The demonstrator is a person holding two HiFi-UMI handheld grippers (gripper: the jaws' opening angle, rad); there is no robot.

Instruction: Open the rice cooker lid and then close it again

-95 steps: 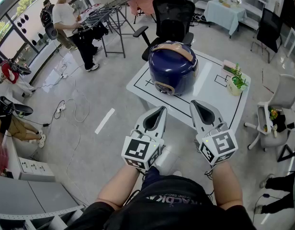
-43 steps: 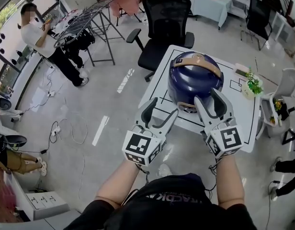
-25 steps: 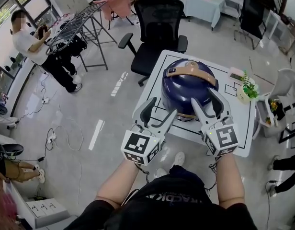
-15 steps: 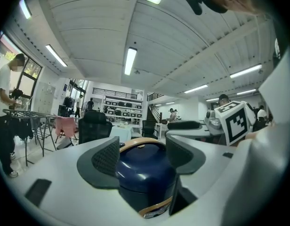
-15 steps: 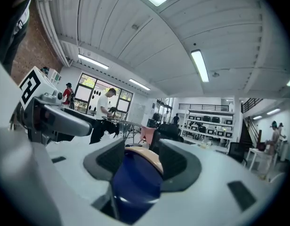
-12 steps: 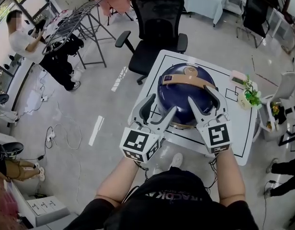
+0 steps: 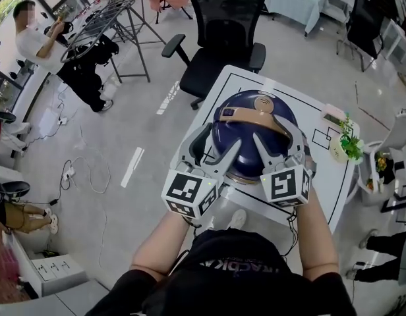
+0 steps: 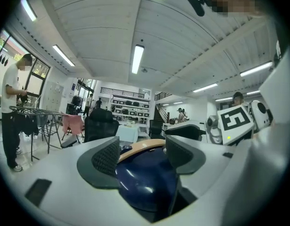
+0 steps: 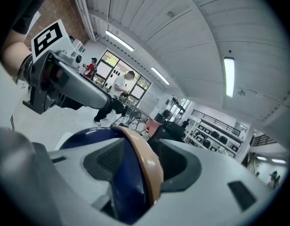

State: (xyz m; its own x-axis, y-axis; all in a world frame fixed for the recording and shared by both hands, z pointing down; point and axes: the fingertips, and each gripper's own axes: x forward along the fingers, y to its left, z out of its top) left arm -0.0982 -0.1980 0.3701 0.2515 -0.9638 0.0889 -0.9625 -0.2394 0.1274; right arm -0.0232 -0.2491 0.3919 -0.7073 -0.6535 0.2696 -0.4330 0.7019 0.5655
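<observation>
Right gripper [image 7: 277,137], jaws apart, straddles the tan handle [image 7: 246,112] across the rice cooker [image 7: 251,131] top; left gripper [image 7: 220,141], jaws spread too, hovers over the cooker's near-left side.

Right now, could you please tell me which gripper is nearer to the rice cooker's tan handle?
Right. The right gripper has the tan handle between its open jaws. The left gripper, also open, frames the blue body of the rice cooker, with the handle beyond its tips.

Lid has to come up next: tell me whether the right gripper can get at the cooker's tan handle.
Probably yes. The right gripper has its jaws apart with the tan handle between them, and nothing seems to block it.
</observation>
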